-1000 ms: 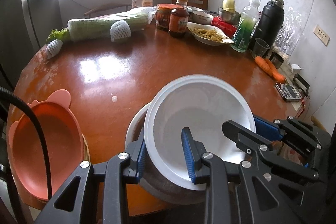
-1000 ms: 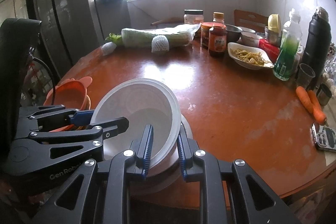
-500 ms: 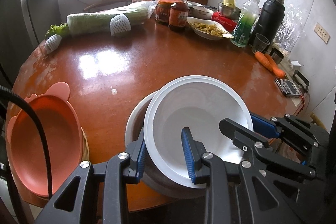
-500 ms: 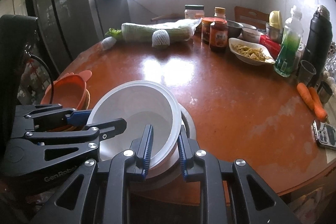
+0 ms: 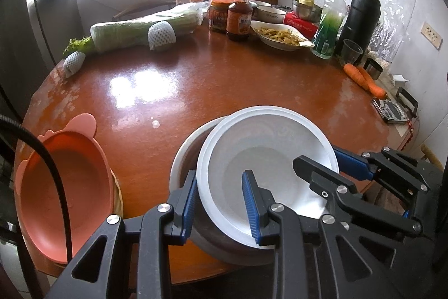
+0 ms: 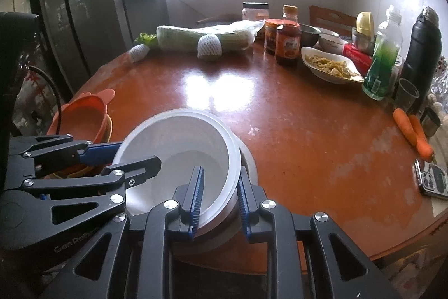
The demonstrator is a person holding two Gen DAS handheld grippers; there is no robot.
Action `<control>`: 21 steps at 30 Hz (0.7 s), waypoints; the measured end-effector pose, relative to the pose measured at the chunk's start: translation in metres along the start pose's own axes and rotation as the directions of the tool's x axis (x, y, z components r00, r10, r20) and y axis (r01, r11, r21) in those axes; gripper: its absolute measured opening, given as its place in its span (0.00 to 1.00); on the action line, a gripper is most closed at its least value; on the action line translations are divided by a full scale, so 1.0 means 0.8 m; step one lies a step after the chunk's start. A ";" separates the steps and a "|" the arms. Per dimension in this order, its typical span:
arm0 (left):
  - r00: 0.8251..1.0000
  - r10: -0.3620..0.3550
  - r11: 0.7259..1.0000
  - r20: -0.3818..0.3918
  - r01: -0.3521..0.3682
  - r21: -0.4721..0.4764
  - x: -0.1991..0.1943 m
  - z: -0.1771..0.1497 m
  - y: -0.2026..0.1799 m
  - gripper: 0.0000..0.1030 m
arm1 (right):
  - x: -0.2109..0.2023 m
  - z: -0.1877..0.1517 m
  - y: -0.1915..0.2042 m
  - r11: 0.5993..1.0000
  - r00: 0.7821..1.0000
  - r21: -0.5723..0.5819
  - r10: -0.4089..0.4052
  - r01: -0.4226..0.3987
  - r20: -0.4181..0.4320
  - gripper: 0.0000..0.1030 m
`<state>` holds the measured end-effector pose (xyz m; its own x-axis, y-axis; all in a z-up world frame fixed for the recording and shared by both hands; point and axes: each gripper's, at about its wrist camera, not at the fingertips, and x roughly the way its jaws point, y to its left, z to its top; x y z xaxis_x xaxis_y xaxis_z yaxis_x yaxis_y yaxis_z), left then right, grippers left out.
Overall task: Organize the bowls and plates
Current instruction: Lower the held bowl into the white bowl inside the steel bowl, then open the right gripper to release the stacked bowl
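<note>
A white bowl [image 5: 268, 147] [image 6: 179, 142] hangs tilted just above a second white bowl [image 5: 184, 156] [image 6: 249, 159] near the table's front edge. My left gripper [image 5: 221, 203] is shut on the upper bowl's near-left rim. My right gripper [image 6: 221, 201] is shut on its right rim, and it shows in the left wrist view [image 5: 319, 161]. The left gripper also shows in the right wrist view [image 6: 123, 156]. A stack of orange bowls [image 5: 64, 181] [image 6: 81, 116] with ears sits at the table's left edge.
The round brown table [image 5: 224, 80] carries a wrapped cabbage [image 5: 140, 30], sauce jars [image 5: 238, 21], a dish of food [image 5: 282, 35], a green bottle [image 5: 327, 30], a black flask [image 5: 358, 18], carrots [image 5: 364, 77] and a phone [image 5: 392, 111] along the far and right sides.
Both grippers have stayed shut on the white bowl, which has shifted slightly over the lower bowl. The view has drawn back and up a little from the table.
</note>
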<state>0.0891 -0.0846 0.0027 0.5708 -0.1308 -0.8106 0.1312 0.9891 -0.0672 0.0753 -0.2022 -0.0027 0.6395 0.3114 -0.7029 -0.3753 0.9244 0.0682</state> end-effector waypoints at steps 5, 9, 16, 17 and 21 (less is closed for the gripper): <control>1.000 0.004 1.000 0.000 -0.004 0.001 0.000 -0.001 0.000 0.31 | 0.001 -0.001 0.000 1.000 1.000 0.001 -0.005 0.005 -0.003 0.25; 1.000 -0.001 1.000 0.007 0.001 -0.007 -0.001 0.000 0.002 0.31 | 0.000 0.000 -0.002 1.000 1.000 0.006 -0.011 0.011 0.004 0.31; 1.000 0.000 1.000 0.024 0.000 -0.014 -0.009 -0.001 0.006 0.33 | -0.007 0.001 -0.001 1.000 1.000 0.006 -0.005 0.005 0.025 0.33; 1.000 0.000 1.000 0.027 0.001 -0.015 -0.011 -0.001 0.006 0.34 | -0.008 0.002 -0.001 1.000 1.000 0.007 -0.005 0.005 0.026 0.33; 0.999 0.009 1.000 0.042 -0.008 -0.019 -0.018 -0.001 0.010 0.36 | -0.013 0.004 -0.001 1.000 0.999 0.008 -0.007 0.007 0.036 0.39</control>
<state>0.0813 -0.0750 0.0134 0.6053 -0.1245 -0.7862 0.1110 0.9912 -0.0716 0.0708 -0.2053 0.0068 0.6661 0.3126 -0.6772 -0.3657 0.9282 0.0688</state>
